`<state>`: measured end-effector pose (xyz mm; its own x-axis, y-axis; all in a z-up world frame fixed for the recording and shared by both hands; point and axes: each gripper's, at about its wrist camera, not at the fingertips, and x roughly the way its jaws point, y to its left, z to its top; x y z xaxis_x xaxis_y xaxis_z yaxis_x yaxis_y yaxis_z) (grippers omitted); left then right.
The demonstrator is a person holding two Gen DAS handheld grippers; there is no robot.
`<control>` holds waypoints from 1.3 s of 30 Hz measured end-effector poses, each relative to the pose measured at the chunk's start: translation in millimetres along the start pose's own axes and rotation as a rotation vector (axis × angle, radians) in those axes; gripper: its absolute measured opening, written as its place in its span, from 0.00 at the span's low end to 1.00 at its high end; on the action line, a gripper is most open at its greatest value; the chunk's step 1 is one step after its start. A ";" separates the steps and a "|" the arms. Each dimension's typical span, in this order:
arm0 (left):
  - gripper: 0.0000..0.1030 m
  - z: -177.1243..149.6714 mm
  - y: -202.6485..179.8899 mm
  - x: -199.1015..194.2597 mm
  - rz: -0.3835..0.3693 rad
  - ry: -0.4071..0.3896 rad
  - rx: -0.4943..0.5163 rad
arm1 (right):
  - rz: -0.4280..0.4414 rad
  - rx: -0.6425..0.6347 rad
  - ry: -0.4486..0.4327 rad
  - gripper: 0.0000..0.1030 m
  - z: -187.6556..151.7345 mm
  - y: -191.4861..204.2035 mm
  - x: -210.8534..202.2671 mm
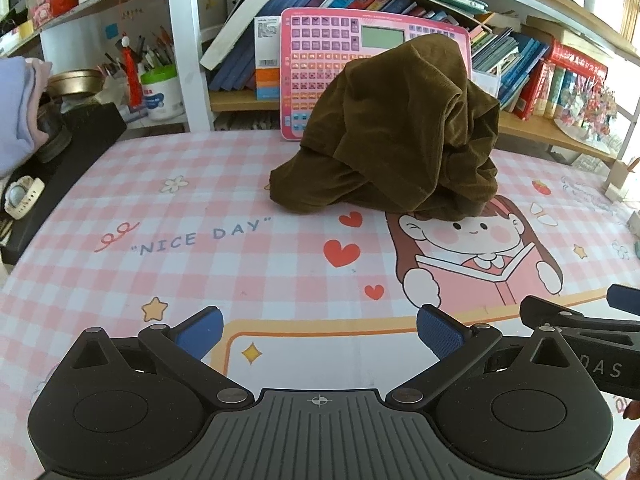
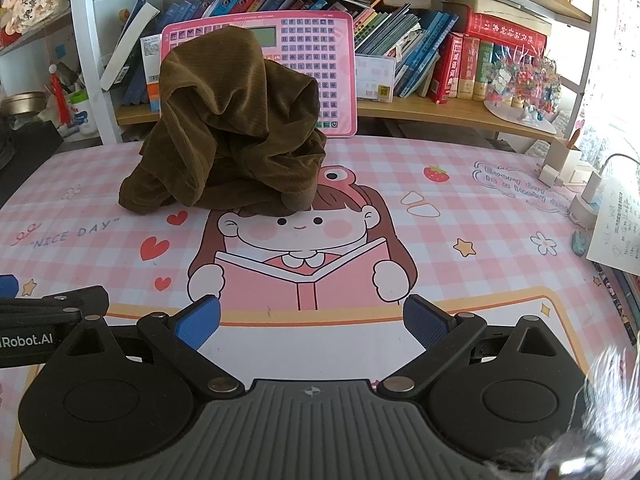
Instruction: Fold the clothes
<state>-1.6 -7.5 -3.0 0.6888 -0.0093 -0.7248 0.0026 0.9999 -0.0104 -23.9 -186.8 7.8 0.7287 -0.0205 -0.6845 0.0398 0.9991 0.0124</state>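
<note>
One crumpled brown garment (image 1: pixel 394 132) — heaped against pink toy tablet (image 2: pixel 312 60) behind it.

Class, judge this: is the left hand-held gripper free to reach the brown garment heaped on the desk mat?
Probably yes. The left hand-held gripper is open, and only bare desk mat lies between it and the crumpled brown garment. The right hand-held gripper sits off to the side, not in between.

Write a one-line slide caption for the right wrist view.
Open right tongs face a crumpled brown garment heaped on the pink checked desk mat.
</note>
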 end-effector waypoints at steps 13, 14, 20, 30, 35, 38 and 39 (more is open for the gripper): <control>1.00 -0.8 -2.5 -5.6 0.003 -0.007 0.013 | 0.003 0.004 0.002 0.96 -1.0 -0.5 -1.3; 1.00 -0.9 -2.8 -5.7 0.003 -0.007 0.014 | 0.003 0.005 0.003 0.96 -1.2 -0.7 -1.3; 1.00 -1.4 -5.1 -6.3 0.002 -0.003 0.017 | 0.001 0.008 0.005 0.96 -2.7 -2.8 -1.9; 1.00 -1.8 -7.1 -6.1 0.002 0.003 0.015 | 0.003 0.011 0.007 0.96 -3.3 -5.3 -1.6; 1.00 -2.1 -8.8 -6.1 0.003 0.003 0.018 | 0.007 0.015 0.011 0.96 -3.9 -7.1 -0.4; 1.00 -1.9 -10.3 -6.3 -0.001 0.002 0.021 | 0.006 0.017 0.008 0.96 -3.3 -8.4 0.1; 1.00 -1.8 -10.8 -6.2 -0.001 0.001 0.022 | 0.006 0.018 0.008 0.96 -3.2 -8.8 0.3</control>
<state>-7.2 -18.3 0.3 0.6879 -0.0103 -0.7257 0.0192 0.9998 0.0040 -26.2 -195.5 5.2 0.7238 -0.0145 -0.6899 0.0476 0.9984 0.0290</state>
